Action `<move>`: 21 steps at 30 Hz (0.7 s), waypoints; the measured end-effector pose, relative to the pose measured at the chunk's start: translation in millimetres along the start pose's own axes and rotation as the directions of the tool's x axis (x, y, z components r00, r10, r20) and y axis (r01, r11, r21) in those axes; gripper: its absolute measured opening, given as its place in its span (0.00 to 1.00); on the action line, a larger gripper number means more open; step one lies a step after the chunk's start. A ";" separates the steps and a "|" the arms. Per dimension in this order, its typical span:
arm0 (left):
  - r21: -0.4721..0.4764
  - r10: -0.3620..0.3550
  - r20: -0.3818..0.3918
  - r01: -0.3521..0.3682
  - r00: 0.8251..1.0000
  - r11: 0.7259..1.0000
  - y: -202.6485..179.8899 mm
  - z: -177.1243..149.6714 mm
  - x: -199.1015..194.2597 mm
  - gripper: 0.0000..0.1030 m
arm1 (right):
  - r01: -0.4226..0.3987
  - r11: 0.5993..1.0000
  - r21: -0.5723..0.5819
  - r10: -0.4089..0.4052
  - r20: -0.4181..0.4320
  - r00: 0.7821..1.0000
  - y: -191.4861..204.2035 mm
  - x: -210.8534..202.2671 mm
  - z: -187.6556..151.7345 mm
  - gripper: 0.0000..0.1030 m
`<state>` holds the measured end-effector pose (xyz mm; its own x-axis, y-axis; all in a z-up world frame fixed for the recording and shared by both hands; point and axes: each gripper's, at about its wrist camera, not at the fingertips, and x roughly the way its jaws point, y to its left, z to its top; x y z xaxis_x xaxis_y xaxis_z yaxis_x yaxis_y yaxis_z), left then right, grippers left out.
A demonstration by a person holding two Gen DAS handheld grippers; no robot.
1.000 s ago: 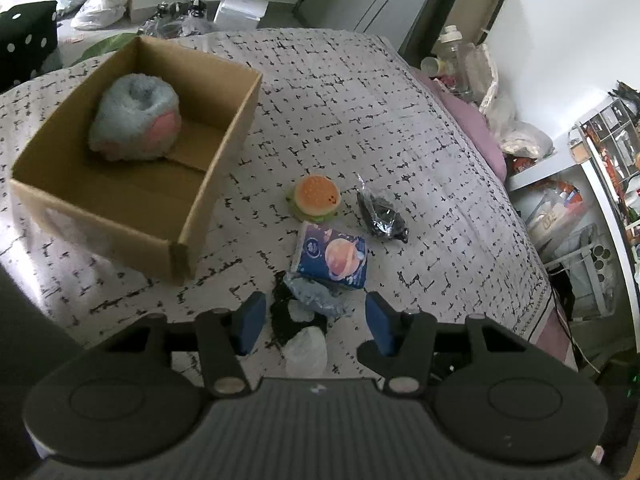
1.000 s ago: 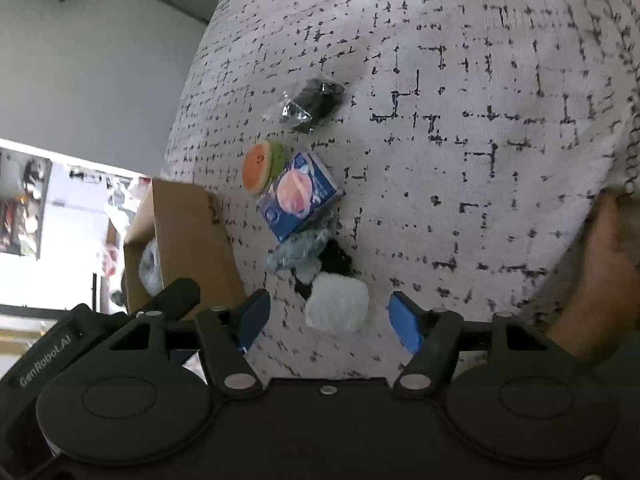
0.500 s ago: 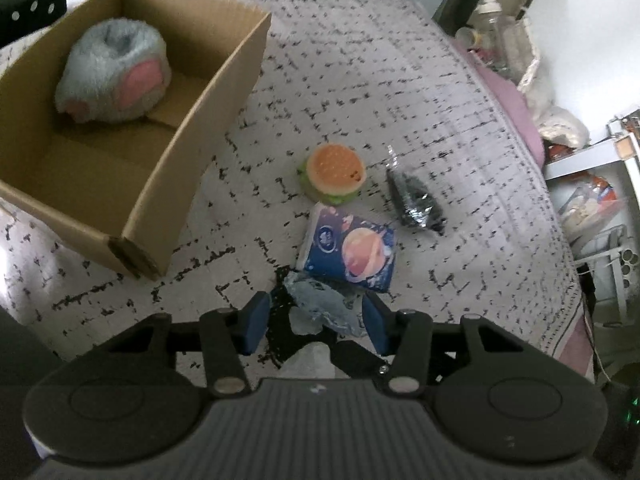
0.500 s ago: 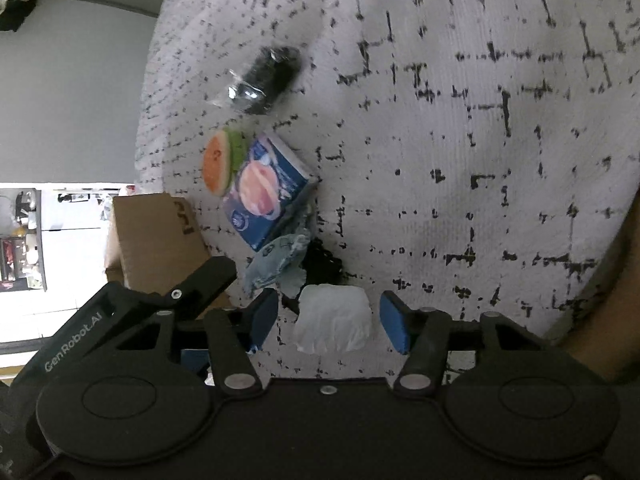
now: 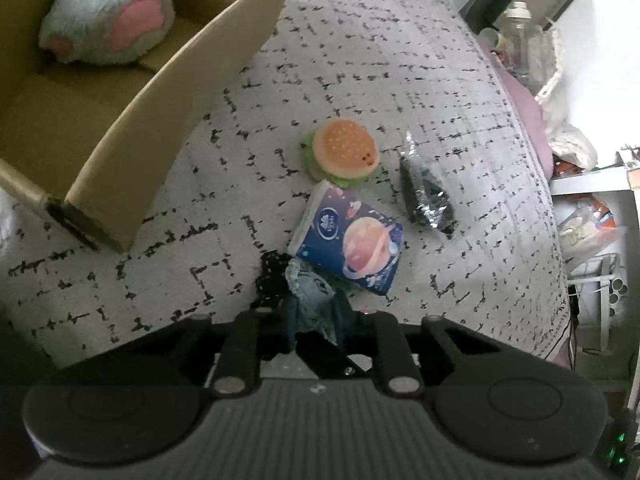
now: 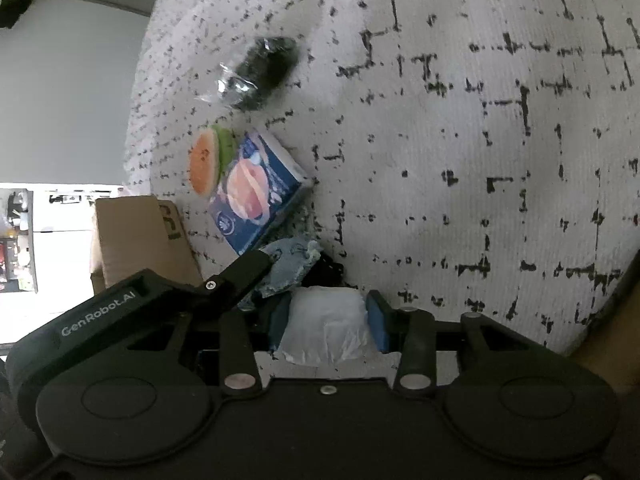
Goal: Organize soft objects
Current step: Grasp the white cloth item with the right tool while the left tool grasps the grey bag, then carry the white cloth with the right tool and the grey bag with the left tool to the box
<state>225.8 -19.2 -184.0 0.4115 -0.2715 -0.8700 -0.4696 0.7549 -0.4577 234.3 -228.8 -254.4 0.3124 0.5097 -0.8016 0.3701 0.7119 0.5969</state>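
Observation:
My left gripper [image 5: 316, 322] is shut on a crumpled light-blue cloth [image 5: 310, 294] at the near edge of the bed, over a black item [image 5: 270, 280]. My right gripper [image 6: 326, 320] is shut on a white soft packet [image 6: 324, 330] just beside it; the left gripper's finger [image 6: 240, 272] and the blue cloth [image 6: 290, 264] show in the right wrist view. A blue tissue pack [image 5: 350, 238], a burger plush [image 5: 344, 154] and a black wrapped item [image 5: 426, 196] lie ahead. A cardboard box [image 5: 172, 92] at the left holds a grey-pink plush [image 5: 108, 20].
The bed cover [image 5: 380, 60] is white with black marks. A pink pillow edge [image 5: 524, 116], bottles [image 5: 516, 28] and shelves with clutter [image 5: 592, 220] stand off the bed's right side. In the right wrist view the box [image 6: 136, 236] sits left of the tissue pack [image 6: 256, 192].
Both grippers moved forward and down onto the pile and closed: the left onto the blue cloth, the right onto the white packet. The box and other items stayed put.

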 end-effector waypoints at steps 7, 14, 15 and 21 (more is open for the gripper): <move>0.035 -0.035 0.053 0.033 0.998 0.999 -9.1 -1.7 -21.2 0.11 | -0.041 0.998 -0.050 0.044 0.066 0.997 -0.4 -25.1 -4.8 0.39; 0.054 -0.051 0.122 0.044 0.991 0.998 -13.6 -5.1 -52.6 0.11 | -0.065 0.994 -0.084 0.075 0.126 0.989 -2.3 -49.2 -9.5 0.39; 0.055 -0.046 0.137 0.039 0.990 0.998 -13.4 -5.2 -58.5 0.11 | -0.065 0.994 -0.091 0.078 0.141 0.987 -2.3 -53.6 -10.2 0.39; 0.057 -0.049 0.207 0.038 0.977 0.998 -9.1 -3.7 -89.4 0.11 | -0.078 0.983 -0.166 0.113 0.217 0.970 3.5 -77.6 -16.3 0.39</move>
<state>190.4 -4.0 -102.8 0.5866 -0.1788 -0.7899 -0.4082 0.7771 -0.4790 197.1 -257.9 -190.7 0.5345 0.4703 -0.7023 0.1943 0.7403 0.6436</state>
